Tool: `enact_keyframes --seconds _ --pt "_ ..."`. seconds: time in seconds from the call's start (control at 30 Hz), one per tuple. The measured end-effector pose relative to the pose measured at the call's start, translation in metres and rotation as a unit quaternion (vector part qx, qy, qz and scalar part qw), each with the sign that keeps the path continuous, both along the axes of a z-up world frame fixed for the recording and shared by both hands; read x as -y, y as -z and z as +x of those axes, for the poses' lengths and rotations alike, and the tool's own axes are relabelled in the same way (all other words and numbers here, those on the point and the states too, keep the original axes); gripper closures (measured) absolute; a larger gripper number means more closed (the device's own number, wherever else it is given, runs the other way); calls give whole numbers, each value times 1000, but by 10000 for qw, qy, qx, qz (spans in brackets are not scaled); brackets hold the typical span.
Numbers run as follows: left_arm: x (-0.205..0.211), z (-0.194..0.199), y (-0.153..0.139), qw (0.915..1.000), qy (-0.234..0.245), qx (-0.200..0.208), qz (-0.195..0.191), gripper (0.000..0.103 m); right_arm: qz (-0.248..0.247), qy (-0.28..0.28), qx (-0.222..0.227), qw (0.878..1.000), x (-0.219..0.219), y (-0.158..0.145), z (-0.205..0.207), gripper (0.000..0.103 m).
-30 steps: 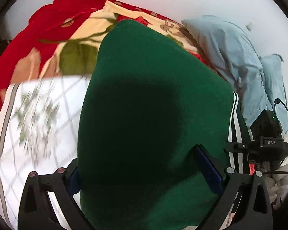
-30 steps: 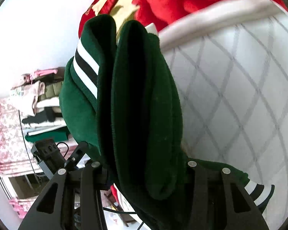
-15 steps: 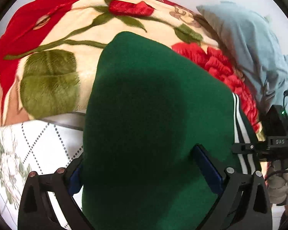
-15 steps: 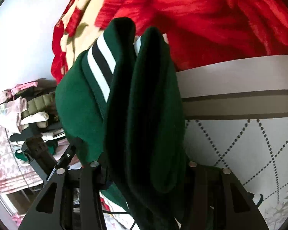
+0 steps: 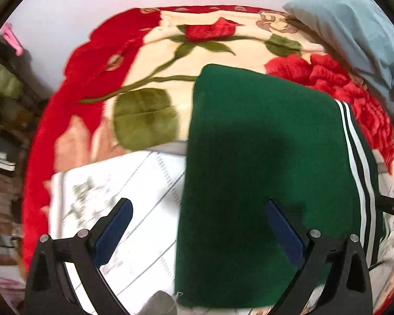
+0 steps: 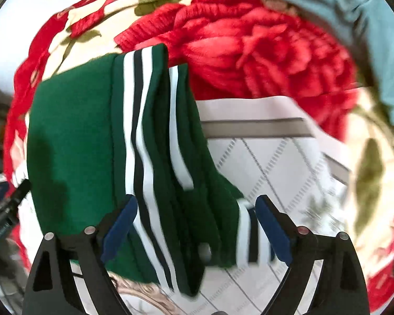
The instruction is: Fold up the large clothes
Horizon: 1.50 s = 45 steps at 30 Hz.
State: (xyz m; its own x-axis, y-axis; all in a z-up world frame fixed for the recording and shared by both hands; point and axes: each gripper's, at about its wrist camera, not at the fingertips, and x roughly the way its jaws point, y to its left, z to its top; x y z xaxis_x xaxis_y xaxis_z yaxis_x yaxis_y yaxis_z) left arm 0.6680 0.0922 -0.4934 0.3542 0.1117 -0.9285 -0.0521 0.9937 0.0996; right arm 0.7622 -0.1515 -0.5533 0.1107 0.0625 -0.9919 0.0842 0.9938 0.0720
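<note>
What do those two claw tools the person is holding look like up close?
The left gripper and the right gripper look alike: two black angular plastic fingers, each lined with a dark blue pad and studded with round silver rivets. On the right one, one rivet looks reddish. No sleeves, labels or cables show.

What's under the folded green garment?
The green garment lies on the white diamond-print sheet, its far end over the red rose blanket. Whatever sits directly beneath the fold is covered. Both claws, left and right, stand open.
</note>
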Motion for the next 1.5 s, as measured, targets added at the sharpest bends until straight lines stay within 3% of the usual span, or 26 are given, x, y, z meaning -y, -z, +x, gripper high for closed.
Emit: enact_keyframes --seconds 0.1,0.37,0.97,1.17,1.5 --pt "2 -25 -18 9999 -125 45 91 1 -345 -164 101 9992 -1 -18 -35 7" --pt "9 -85 -92 9989 -357 303 -99 0 -561 -292 440 9970 -15 -95 -117 7" --pt "24 -285 -332 9919 -23 1259 -153 1 -838 -75 1933 9775 -24 -388 -353 7" --pt "21 -336 -383 9869 -22 1603 -195 1 -883 -86 2320 9687 -26 -458 -431 7" --pt "31 -400 -437 9777 151 2088 -181 1 -799 72 2844 9553 -15 -533 -522 7"
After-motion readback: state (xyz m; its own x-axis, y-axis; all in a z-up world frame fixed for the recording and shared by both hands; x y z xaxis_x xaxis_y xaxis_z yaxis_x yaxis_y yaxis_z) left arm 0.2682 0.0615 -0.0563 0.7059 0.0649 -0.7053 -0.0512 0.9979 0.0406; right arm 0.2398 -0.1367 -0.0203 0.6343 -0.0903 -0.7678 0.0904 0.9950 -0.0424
